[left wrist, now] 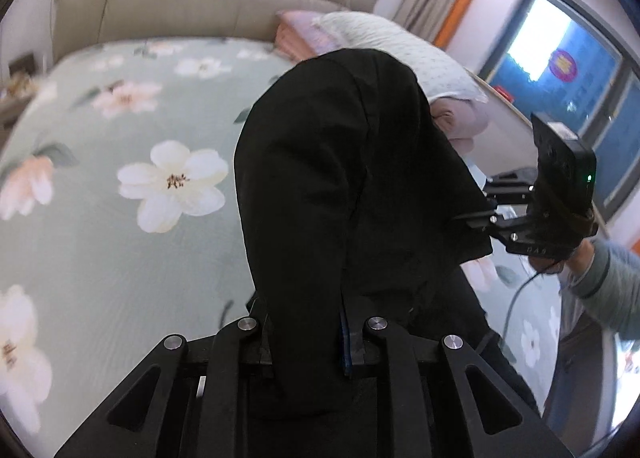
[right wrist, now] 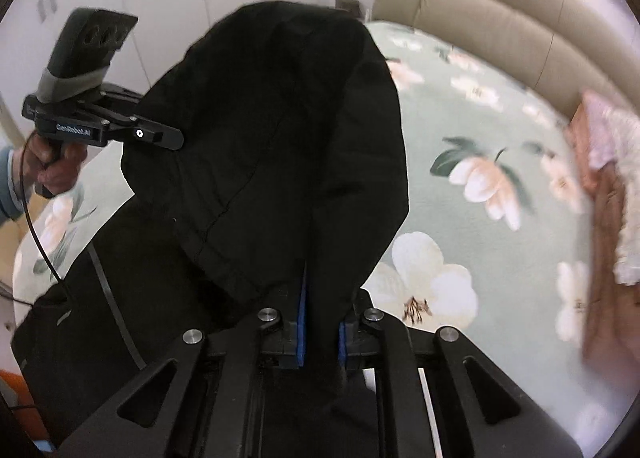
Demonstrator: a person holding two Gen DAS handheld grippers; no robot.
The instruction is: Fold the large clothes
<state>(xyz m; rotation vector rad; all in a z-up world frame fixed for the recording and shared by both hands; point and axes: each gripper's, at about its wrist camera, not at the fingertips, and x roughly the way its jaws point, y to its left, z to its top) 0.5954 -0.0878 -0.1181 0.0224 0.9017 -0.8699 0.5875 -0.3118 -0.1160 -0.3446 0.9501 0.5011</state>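
A large black garment (left wrist: 340,162) hangs between both grippers above the bed. My left gripper (left wrist: 308,342) is shut on one part of it; the cloth bulges up and hides the fingertips. In the left wrist view my right gripper (left wrist: 476,220) grips the garment's right edge. In the right wrist view the black garment (right wrist: 280,138) fills the middle, and my right gripper (right wrist: 320,334) is shut on a fold of it between blue pads. My left gripper (right wrist: 176,138) clamps its left edge there. The lower part of the garment drapes down to the lower left.
The bed has a pale green sheet with large white and pink flowers (left wrist: 120,218), which also shows in the right wrist view (right wrist: 480,198). A beige padded headboard (left wrist: 200,2) is behind. Folded pink and white bedding (left wrist: 384,42) lies at the bed's edge. A window (left wrist: 568,70) is at right.
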